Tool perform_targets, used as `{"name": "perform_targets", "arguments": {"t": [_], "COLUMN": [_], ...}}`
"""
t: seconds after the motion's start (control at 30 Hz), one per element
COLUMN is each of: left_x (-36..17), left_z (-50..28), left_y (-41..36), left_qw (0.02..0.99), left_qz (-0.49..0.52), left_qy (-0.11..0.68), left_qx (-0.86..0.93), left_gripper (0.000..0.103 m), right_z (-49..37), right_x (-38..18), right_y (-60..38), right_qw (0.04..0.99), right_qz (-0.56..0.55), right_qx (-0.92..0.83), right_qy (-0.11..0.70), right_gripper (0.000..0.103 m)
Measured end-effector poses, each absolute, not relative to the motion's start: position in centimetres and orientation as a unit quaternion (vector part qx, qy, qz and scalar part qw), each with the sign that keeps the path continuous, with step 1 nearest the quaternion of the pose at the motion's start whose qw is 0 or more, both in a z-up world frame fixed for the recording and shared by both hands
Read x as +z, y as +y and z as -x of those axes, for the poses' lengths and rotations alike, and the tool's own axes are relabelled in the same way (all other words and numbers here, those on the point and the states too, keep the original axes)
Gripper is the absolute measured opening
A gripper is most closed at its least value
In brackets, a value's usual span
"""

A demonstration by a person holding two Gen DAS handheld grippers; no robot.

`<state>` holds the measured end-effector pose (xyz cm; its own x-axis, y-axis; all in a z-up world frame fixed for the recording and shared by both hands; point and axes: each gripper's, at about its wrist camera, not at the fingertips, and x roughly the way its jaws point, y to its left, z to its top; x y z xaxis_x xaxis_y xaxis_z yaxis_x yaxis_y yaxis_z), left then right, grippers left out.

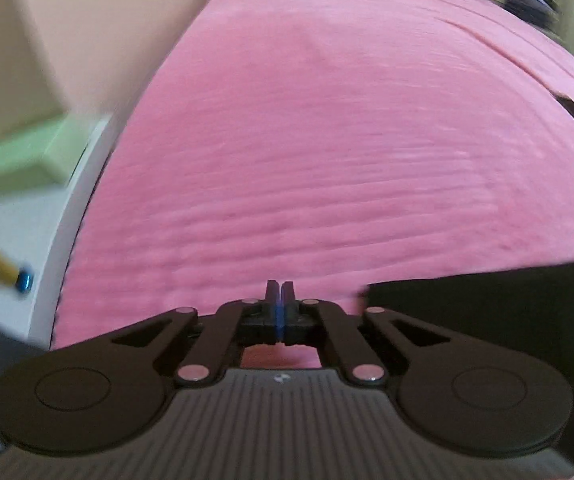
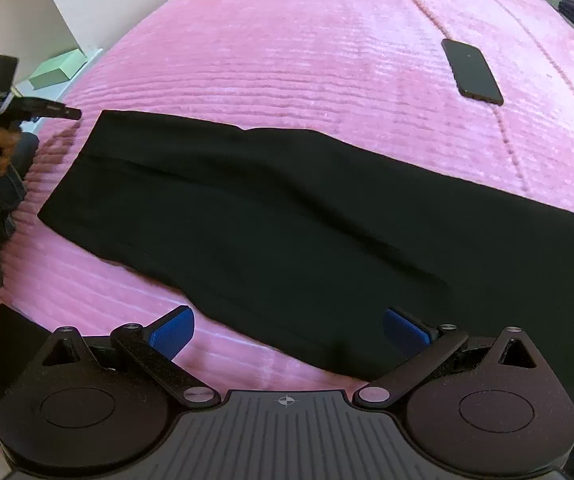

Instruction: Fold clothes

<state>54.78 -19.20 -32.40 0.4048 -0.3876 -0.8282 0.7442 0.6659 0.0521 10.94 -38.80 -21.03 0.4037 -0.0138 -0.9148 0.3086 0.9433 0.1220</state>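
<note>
Black garment (image 2: 271, 216) lies flat on pink ribbed bed cover (image 2: 287, 40), long folded strip running from left-far to right-near; one corner shows at right in left wrist view (image 1: 487, 300). Right gripper (image 2: 289, 330) hovers over garment's near edge, blue-padded fingers (image 2: 173, 330) spread wide, nothing between them. Left gripper (image 1: 280, 292) over bare cover just left of garment corner, fingers pressed together, holding nothing. Dark phone (image 2: 473, 72) rests on cover, far right, well apart from garment. Green box (image 2: 59, 70) beyond bed's left edge; contents not visible.
</note>
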Motion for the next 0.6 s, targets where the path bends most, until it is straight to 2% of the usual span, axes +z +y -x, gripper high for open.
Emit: {"name": "perform_targets", "arguments": {"t": [0.13,0.3,0.37,0.47,0.6], "left_x": [-31.2,-30.0,-30.8,-33.6,-34.5], "left_z": [-54.2,-46.6,-43.2,-39.4,-38.3], "left_y": [-17.7,-18.6,-19.6,-20.7,-19.5], "left_qw": [0.806,0.751,0.723,0.685,0.684], "left_qz": [-0.214,-0.228,-0.233,-0.278,-0.324], "left_qy": [0.415,0.409,0.413,0.430,0.426], "left_qx": [-0.363,-0.465,-0.503,-0.519,-0.497], "left_gripper": [0.001,0.006,0.012,0.012,0.012], "right_z": [-11.4,-13.9,-14.9,-14.6,-12.9], "right_x": [-22.2,-25.0,-26.7,-29.4,-28.3], "right_y": [-39.3,-40.7,-41.1,-40.6,-38.4], "right_qw": [0.823,0.835,0.832,0.791,0.793], "right_qz": [-0.171,-0.188,-0.194,-0.258,-0.254], "right_qx": [-0.098,-0.119,-0.141,-0.141,-0.062], "right_qy": [0.532,0.503,0.500,0.536,0.550], "right_gripper": [0.103,0.103,0.102,0.103,0.102]}}
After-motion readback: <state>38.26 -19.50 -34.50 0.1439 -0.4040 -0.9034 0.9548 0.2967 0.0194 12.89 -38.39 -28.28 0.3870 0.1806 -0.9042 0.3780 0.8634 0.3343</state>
